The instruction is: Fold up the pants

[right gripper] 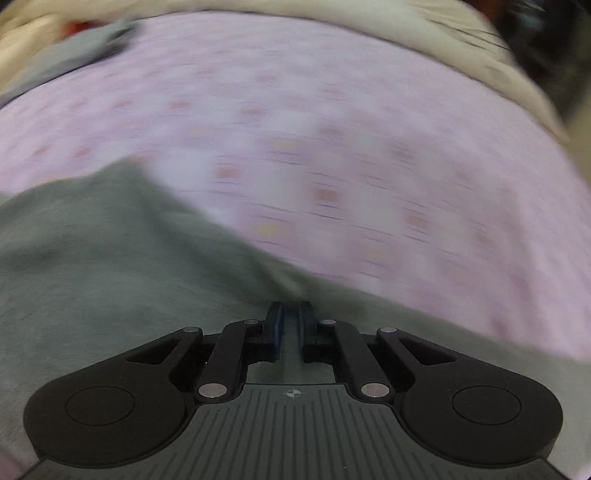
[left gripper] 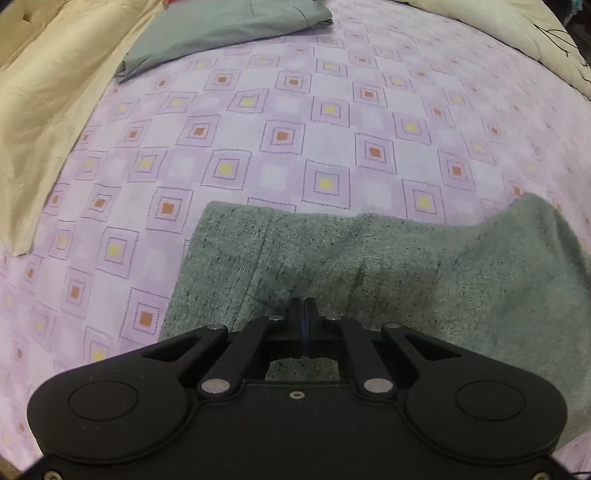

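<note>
Grey-green speckled knit pants (left gripper: 388, 266) lie on the lilac patterned bedsheet (left gripper: 295, 129). My left gripper (left gripper: 303, 306) is shut, its jaws pinching the pants cloth near its near edge. In the right wrist view, which is motion-blurred, the same pants (right gripper: 110, 258) fill the lower left, and my right gripper (right gripper: 290, 314) is shut on a fold of the pants, with a strip of cloth between its blue pads (right gripper: 277, 332). The pants edge runs slanting down to the right in that view.
A folded grey-green garment (left gripper: 221, 33) lies at the far left of the bed and shows blurred in the right wrist view (right gripper: 92, 40). A cream quilt (left gripper: 55, 92) borders the left side, and another cream cover (left gripper: 517, 33) the far right.
</note>
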The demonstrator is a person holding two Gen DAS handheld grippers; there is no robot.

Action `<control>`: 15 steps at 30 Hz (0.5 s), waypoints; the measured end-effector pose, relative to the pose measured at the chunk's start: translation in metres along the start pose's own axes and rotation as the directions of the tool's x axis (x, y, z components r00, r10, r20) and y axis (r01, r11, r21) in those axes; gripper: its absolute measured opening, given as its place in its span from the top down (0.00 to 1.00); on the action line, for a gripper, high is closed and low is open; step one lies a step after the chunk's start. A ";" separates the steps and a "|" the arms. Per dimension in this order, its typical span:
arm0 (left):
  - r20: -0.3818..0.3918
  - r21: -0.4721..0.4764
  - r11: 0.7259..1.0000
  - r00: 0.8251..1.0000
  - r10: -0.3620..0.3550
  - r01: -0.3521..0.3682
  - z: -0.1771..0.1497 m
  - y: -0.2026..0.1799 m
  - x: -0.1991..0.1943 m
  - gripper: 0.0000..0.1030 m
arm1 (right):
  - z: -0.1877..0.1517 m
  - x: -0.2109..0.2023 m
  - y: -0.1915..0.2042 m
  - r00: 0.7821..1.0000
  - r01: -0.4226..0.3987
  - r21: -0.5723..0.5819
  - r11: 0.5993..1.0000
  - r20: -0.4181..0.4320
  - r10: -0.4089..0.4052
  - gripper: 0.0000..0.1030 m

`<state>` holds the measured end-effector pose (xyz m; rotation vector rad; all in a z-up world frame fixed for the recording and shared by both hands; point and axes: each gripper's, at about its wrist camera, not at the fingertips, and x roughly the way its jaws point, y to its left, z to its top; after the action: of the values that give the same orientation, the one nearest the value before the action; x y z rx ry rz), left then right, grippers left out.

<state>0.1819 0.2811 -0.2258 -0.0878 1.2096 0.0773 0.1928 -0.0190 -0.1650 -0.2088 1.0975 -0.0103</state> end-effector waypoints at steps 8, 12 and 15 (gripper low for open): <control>0.040 0.063 0.981 0.982 -0.186 0.184 -0.014 -0.049 -0.041 0.91 | -0.055 -0.068 -0.036 0.981 0.061 0.213 0.975 0.167 -0.098 0.87; 0.023 0.130 0.961 0.968 -0.251 0.246 -0.022 -0.086 -0.050 0.91 | -0.091 -0.074 -0.080 0.978 0.122 0.242 0.962 0.137 -0.159 0.71; 0.016 0.157 0.949 0.960 -0.278 0.273 -0.027 -0.120 -0.056 0.91 | -0.114 -0.073 -0.127 0.974 0.162 0.300 0.940 0.106 -0.202 0.71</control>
<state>0.1504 0.1584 -0.1800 -0.1191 1.1507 -0.2583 0.0703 -0.1544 -0.1283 -0.0455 0.9245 -0.3180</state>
